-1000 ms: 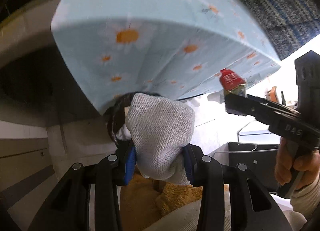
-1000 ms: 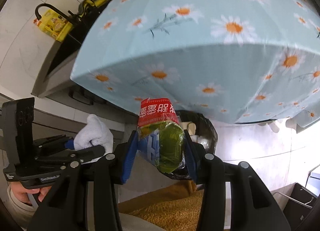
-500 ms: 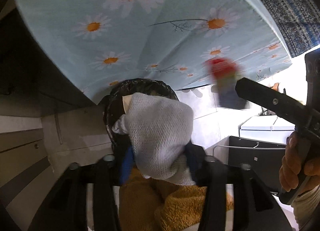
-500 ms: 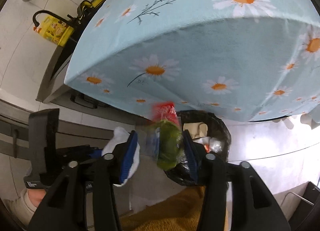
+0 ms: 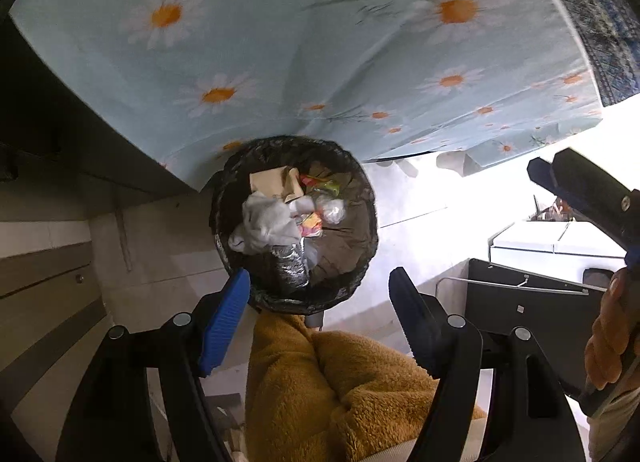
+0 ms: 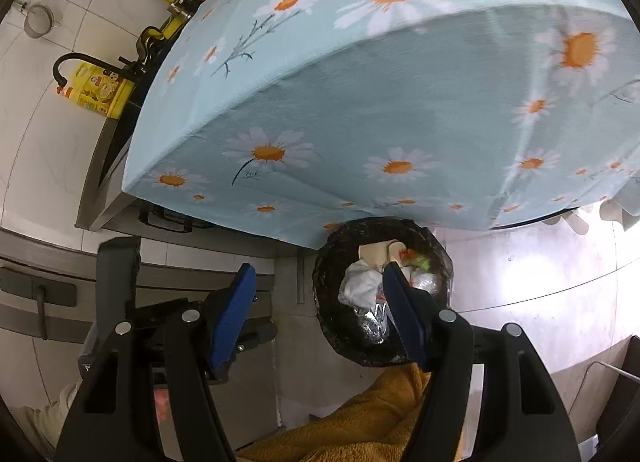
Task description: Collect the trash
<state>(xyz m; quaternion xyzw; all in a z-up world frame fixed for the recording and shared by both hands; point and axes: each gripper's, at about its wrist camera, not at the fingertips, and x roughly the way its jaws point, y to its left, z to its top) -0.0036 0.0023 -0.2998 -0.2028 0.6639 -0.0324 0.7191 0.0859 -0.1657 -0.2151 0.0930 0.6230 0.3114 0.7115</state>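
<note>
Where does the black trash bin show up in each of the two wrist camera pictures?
Left wrist: the black trash bin sits at centre, just above the open left gripper.
Right wrist: the bin is right of centre, low, partly behind the right finger of the open right gripper.
Shared landmark: the daisy tablecloth hanging over the bin.

light: daylight glare lower right | left dim | blur: slight | edges: fisheye-bent, vignetted
</note>
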